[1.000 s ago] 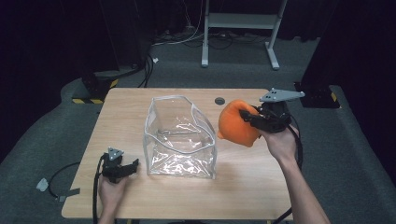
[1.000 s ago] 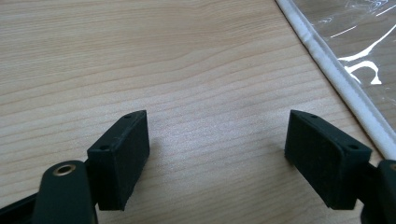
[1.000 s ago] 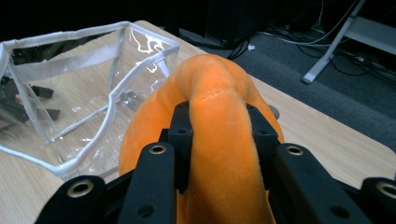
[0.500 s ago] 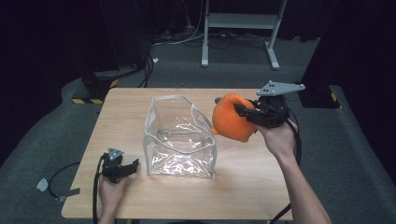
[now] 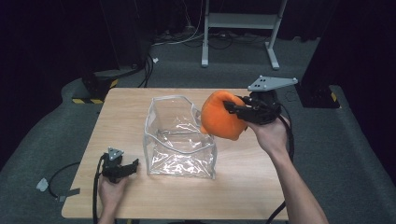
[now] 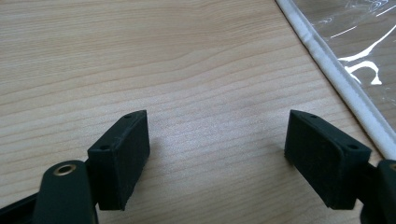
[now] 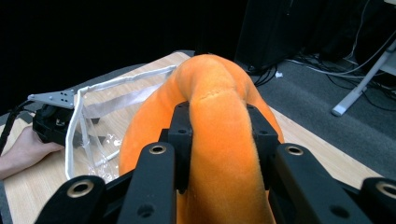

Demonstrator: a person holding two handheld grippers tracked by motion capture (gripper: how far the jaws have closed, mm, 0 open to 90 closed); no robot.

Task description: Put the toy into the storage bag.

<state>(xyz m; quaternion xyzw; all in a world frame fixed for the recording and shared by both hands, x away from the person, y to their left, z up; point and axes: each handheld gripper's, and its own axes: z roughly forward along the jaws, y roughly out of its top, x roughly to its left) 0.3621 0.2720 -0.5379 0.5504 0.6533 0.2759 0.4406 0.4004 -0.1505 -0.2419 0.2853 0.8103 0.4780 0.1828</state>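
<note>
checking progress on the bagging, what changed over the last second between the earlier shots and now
The right gripper, clamped on the soft orange plush toy, has carried it up off the wooden table and left, to the rim of the clear plastic zip bag. Nothing was taken hold of or let go. The bag kept its place, and the left gripper stayed open on the table beside it.

No readable text, label, brand, number or sign on anything in these views
</note>
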